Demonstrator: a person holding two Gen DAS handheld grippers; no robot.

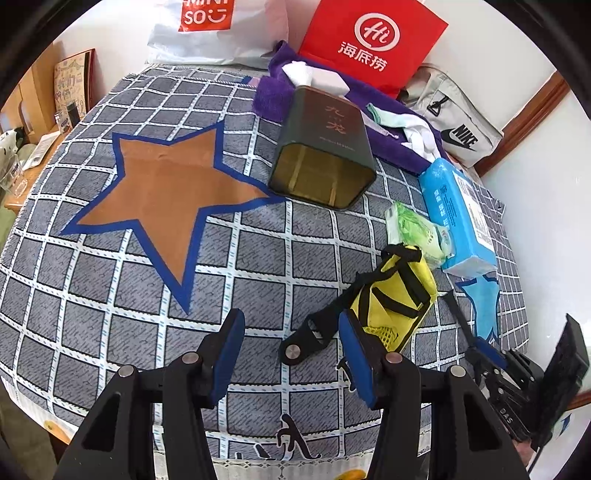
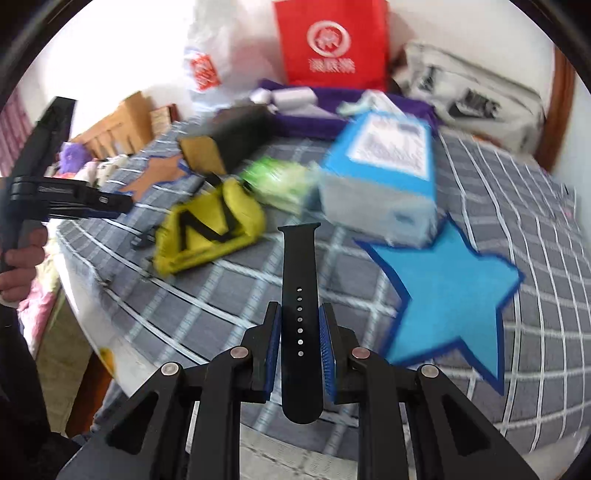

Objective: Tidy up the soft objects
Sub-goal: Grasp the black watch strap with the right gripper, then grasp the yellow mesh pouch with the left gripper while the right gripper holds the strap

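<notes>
Black watch strap, perforated with a row of small holes, smooth and matte, one end flared. Clamped flat between the blue pads of the right tool, pointing away over the bed, raised off the sheet. Second strap half with a round metal stud lying on the sheet, touching the near left corner of a yellow pouch crossed by black bands. Left tool with pads spread apart and gripping nothing, poised over the sheet just beside that second half; gripped by a hand at the left edge of the right wrist view.

Beyond the pouch, a green tissue pack, touching a blue wet-wipe pack on its right. Further left, a dark square tin tipped on its side, open mouth facing near. Behind it, a purple towel with white items on top.

Bed sheet grey, checked with white lines, printed with a brown star edged in blue and a blue star on the right. At the far end, against a white wall, a white Miniso bag, a red paper bag and a grey Nike bag. Wooden bed frame along the far right edge. Far left, wooden furniture with small items, too small to tell.
</notes>
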